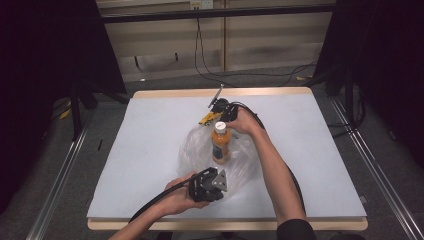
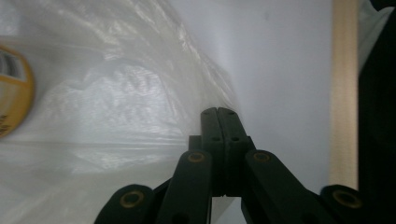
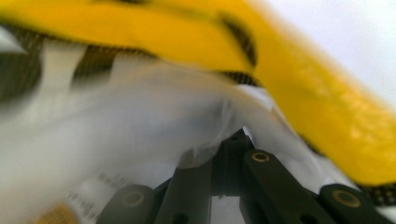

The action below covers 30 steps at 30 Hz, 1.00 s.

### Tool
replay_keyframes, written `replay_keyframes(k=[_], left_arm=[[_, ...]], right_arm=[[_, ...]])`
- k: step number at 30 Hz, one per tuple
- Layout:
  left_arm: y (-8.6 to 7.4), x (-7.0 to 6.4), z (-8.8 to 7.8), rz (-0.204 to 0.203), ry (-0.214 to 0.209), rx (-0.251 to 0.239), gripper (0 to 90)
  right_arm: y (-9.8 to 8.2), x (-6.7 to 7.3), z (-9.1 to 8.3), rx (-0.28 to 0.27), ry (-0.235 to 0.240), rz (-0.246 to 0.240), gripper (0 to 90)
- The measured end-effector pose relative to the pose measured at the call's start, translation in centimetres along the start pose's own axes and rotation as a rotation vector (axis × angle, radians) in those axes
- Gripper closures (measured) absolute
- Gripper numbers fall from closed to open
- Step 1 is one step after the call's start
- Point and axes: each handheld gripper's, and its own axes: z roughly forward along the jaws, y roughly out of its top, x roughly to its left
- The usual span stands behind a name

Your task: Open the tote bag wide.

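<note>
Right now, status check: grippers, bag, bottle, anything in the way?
Left gripper shut on clear plastic bag near edge. Right gripper shut on bag far edge. Orange bottle upright inside bag. Yellow-black item beside right gripper.

Lab-type recording space: grey-topped table [image 1: 150, 150] with wood edge, dark curtains [image 1: 50, 60] either side, metal floor rails [image 1: 60, 175], loose cables [image 1: 235, 75] and a wall socket [image 1: 201, 4] behind

Table [image 1: 150, 150] evenly lit from overhead, surroundings dark; right gripper view badly blurred; plastic bag [image 2: 116, 93] glares.
</note>
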Motion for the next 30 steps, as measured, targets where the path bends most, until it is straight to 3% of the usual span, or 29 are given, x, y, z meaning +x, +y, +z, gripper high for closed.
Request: replay_keyframes(k=[1, 4, 9, 11, 13, 15, 17, 24, 26, 30], left_arm=[[0.1, -0.8, 0.0, 0.007, -0.006, -0.011, 90.0], [0.2, -1.6, 0.0, 0.023, -0.014, -0.005, 90.0], [0.1, -2.2, -0.1, 0.032, -0.027, -0.012, 90.0], [0.0, -2.4, -0.1, 0.027, -0.026, -0.01, 90.0], [0.2, -2.8, -0.2, 0.065, -0.033, 0.0, 90.0], [0.2, -3.0, -0.2, 0.072, -0.033, 0.003, 90.0], [0.1, -3.0, -0.1, 0.049, -0.039, -0.004, 90.0], [0.0, -3.1, -0.3, 0.067, -0.062, -0.005, 90.0], [-0.3, -2.5, -0.2, 0.034, -0.097, -0.037, 90.0], [-0.6, -1.9, -0.8, 0.016, -0.086, -0.081, 90.0]], right_arm=[[0.5, -0.3, 0.2, 0.005, -0.026, 0.008, 90.0], [0.8, -1.1, 0.3, -0.003, -0.027, 0.035, 90.0], [1.6, -2.1, 0.6, 0.023, -0.123, 0.057, 90.0], [1.7, -2.5, 0.7, 0.006, -0.112, 0.087, 90.0], [1.8, -2.7, 0.7, 0.004, -0.11, 0.1, 90.0], [1.9, -2.7, 0.8, 0.006, -0.141, 0.101, 90.0], [2.0, -2.7, 0.8, 0.013, -0.169, 0.105, 90.0], [1.8, -3.2, 0.9, -0.01, -0.167, 0.117, 90.0], [1.9, -3.1, 0.9, -0.001, -0.179, 0.111, 90.0], [1.5, -2.7, 0.5, -0.032, -0.123, 0.09, 90.0]])
